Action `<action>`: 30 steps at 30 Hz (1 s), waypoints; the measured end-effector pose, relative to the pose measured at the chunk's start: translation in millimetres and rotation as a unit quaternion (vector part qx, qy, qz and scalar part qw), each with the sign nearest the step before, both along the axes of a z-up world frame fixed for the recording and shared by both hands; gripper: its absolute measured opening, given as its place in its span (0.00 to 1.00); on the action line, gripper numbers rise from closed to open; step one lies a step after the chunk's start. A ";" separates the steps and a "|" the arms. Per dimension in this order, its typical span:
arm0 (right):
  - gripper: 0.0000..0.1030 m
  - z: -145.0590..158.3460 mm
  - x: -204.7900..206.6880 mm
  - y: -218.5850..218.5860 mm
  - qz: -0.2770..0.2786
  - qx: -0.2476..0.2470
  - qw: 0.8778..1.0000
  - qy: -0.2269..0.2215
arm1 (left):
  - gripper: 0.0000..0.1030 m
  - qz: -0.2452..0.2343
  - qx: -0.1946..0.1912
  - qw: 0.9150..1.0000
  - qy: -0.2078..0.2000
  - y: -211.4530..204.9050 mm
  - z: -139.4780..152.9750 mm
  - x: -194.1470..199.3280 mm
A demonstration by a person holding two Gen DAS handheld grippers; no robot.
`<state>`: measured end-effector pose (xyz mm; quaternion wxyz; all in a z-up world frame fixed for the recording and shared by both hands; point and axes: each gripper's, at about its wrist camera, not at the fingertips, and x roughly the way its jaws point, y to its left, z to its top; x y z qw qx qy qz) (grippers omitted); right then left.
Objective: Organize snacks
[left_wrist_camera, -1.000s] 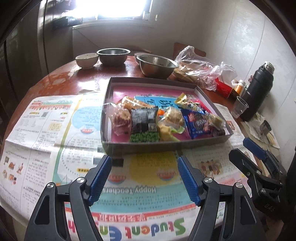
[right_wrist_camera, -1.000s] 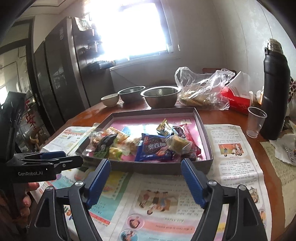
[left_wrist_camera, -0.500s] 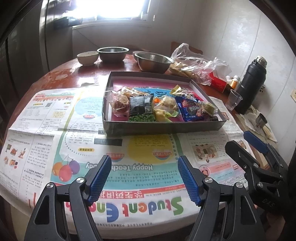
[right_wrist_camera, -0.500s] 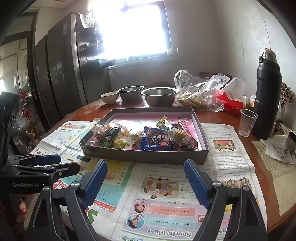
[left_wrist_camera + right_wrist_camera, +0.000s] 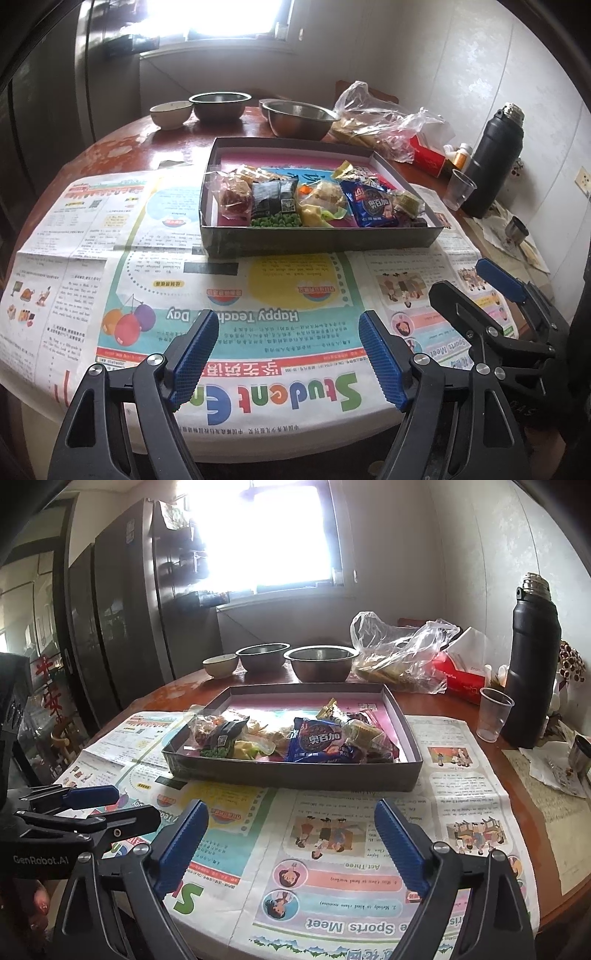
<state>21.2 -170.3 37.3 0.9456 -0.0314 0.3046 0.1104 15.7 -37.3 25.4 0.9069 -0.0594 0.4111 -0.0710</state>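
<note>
Both grippers, left gripper (image 5: 288,354) and right gripper (image 5: 291,845), hold nothing, jaws opening wide. Snacks (image 5: 317,201) crowd the box (image 5: 321,242) at twelve o'clock; a grab risks snagging neighbouring packets.

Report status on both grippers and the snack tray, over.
Left gripper and right gripper both empty, jaws opening, short of tray. Snack packets piled in grey tray on newspaper. Path clear.
</note>
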 end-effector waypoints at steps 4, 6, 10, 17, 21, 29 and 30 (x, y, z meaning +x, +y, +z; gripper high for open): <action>0.90 -0.5 -1.4 -0.1 -0.005 -0.001 1.000 0.000 | 0.77 -0.001 0.000 1.000 0.002 -0.4 -0.8 -1.6; 0.91 -0.9 -2.1 -0.7 -0.008 0.000 1.000 0.000 | 0.77 -0.002 0.002 1.000 0.001 -0.2 -0.7 -2.0; 0.92 -1.7 -3.8 0.8 -0.009 0.000 1.000 0.001 | 0.77 0.000 0.001 1.000 0.003 1.9 -1.0 -1.6; 0.93 -1.3 -4.7 0.4 -0.011 -0.002 1.000 -0.002 | 0.77 0.004 0.002 1.000 0.002 5.8 -0.4 -1.0; 0.94 -2.5 -4.5 -1.2 -0.015 0.000 1.000 0.001 | 0.77 0.005 0.003 1.000 0.002 6.1 -0.6 -0.8; 0.94 -2.9 -6.0 -2.8 -0.018 0.000 1.000 0.003 | 0.77 0.007 0.004 1.000 0.001 6.6 0.3 -1.0; 0.94 -2.6 -6.4 -2.9 -0.017 0.000 1.000 0.003 | 0.77 0.007 0.005 1.000 0.000 6.5 0.4 -1.2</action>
